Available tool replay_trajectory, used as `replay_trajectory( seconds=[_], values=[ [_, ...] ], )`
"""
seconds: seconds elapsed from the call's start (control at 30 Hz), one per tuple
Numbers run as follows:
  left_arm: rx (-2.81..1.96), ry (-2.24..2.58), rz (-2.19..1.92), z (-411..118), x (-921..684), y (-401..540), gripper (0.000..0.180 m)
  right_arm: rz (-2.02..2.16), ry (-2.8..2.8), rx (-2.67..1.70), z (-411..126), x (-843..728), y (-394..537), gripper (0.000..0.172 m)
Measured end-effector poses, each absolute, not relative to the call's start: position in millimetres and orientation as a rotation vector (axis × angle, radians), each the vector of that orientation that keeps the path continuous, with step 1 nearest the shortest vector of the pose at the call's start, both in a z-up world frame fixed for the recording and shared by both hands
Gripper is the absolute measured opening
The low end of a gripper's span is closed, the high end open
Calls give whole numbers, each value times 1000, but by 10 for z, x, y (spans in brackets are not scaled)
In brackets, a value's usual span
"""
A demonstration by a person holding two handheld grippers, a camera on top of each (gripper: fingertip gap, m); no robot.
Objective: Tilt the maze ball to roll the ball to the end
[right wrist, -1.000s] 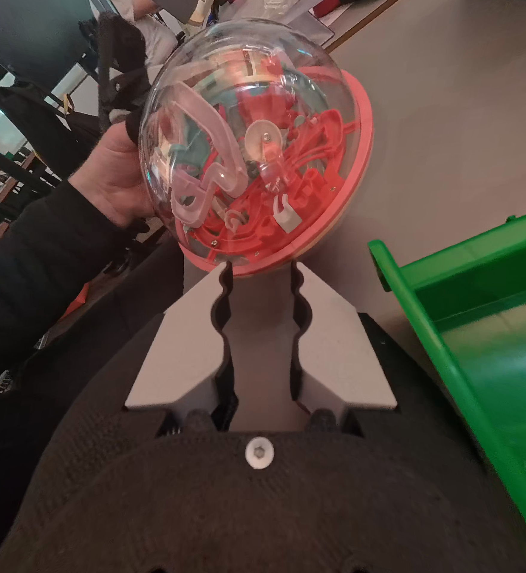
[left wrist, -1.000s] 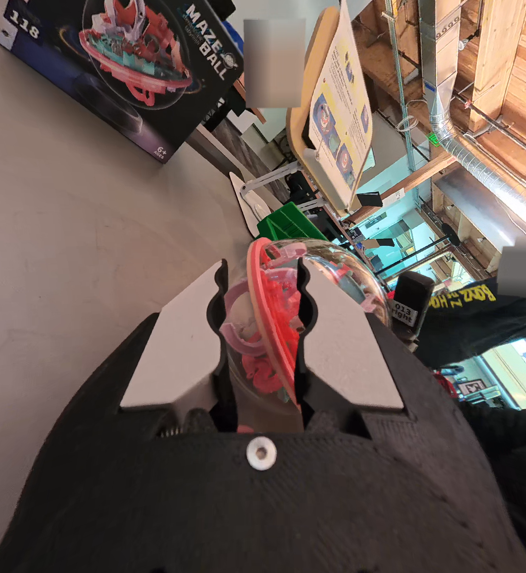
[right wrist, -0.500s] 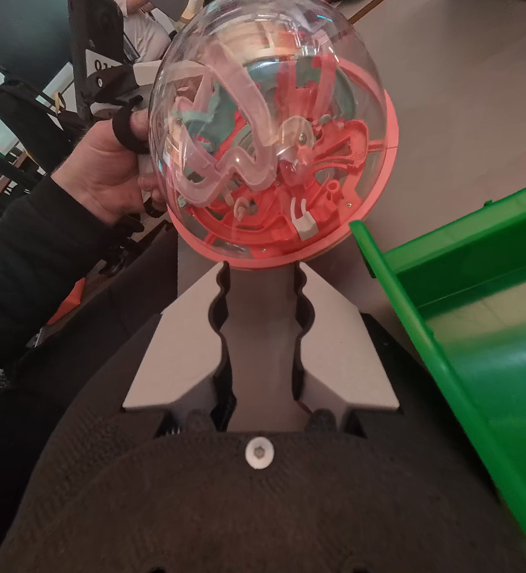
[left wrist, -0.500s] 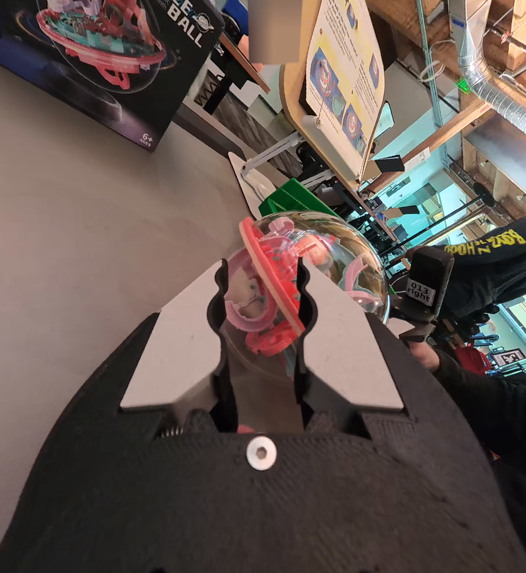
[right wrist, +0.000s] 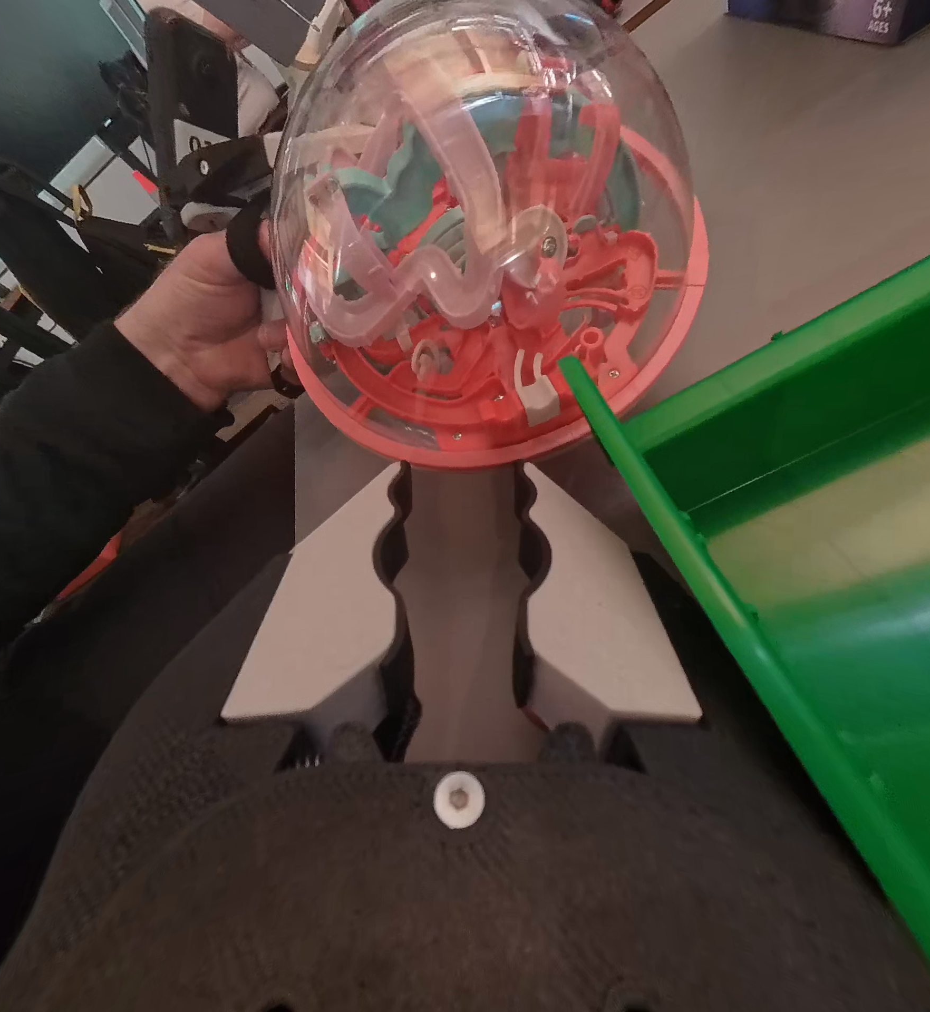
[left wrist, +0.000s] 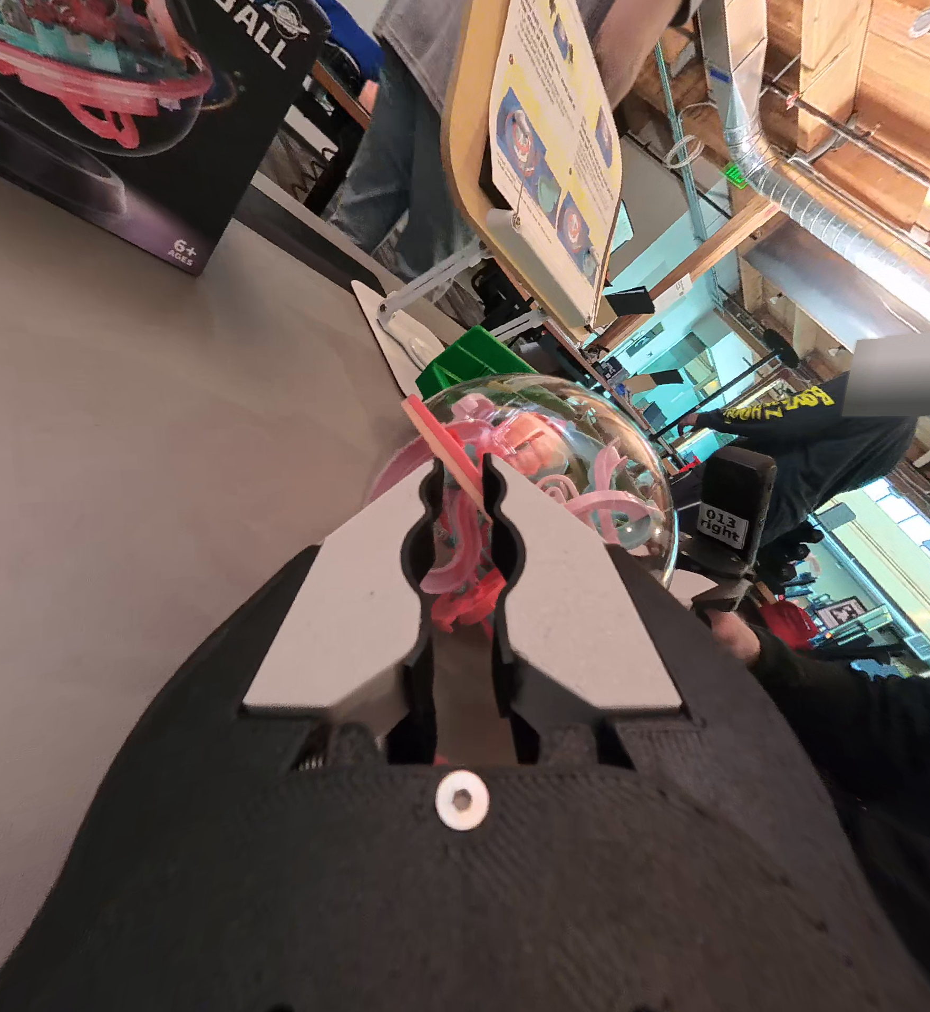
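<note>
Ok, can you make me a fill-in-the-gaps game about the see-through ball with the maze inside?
1. The plastic bin beside the clear plastic maze ball is ___.
2. The ball's pink rim runs between the fingers of the ___ gripper.
3. The right gripper has its jaws ___, with nothing between them.
Missing words: green; left; open.

Glossy clear plastic maze ball (right wrist: 479,230)

The box (left wrist: 96,109) runs off the top and left edges of the left wrist view. The bin (right wrist: 813,547) is cut by the right edge of the right wrist view and covers part of the maze ball's (right wrist: 484,246) rim. The left gripper's (left wrist: 460,471) fingers hide the ball's lower part.
</note>
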State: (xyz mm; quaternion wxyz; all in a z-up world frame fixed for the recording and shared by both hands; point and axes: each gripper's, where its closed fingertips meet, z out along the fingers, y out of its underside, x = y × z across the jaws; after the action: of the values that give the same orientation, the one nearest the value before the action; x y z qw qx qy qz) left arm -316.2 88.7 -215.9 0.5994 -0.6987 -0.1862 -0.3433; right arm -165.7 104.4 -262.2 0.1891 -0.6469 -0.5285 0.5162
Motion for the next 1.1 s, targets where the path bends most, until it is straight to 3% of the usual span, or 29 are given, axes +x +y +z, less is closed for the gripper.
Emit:
replay_trajectory(
  seconds=[0.1,0.3,0.63,1.1],
  values=[
    [-1608,-424,-825,-2141,-3137,952,13,1449,-1484,-1823,-2629,-1628,1051,36],
    [-1637,-412,-820,-2200,-3135,880,36,1443,-1486,-1823,-2637,-1588,1054,40],
    [-1654,-398,-769,-2173,-3085,811,53,1351,-1567,-1772,-2688,-1542,1018,50],
    [-1665,-383,-687,-2079,-2898,710,59,1287,-1631,-1759,-2787,-1441,984,55]
  ],
)
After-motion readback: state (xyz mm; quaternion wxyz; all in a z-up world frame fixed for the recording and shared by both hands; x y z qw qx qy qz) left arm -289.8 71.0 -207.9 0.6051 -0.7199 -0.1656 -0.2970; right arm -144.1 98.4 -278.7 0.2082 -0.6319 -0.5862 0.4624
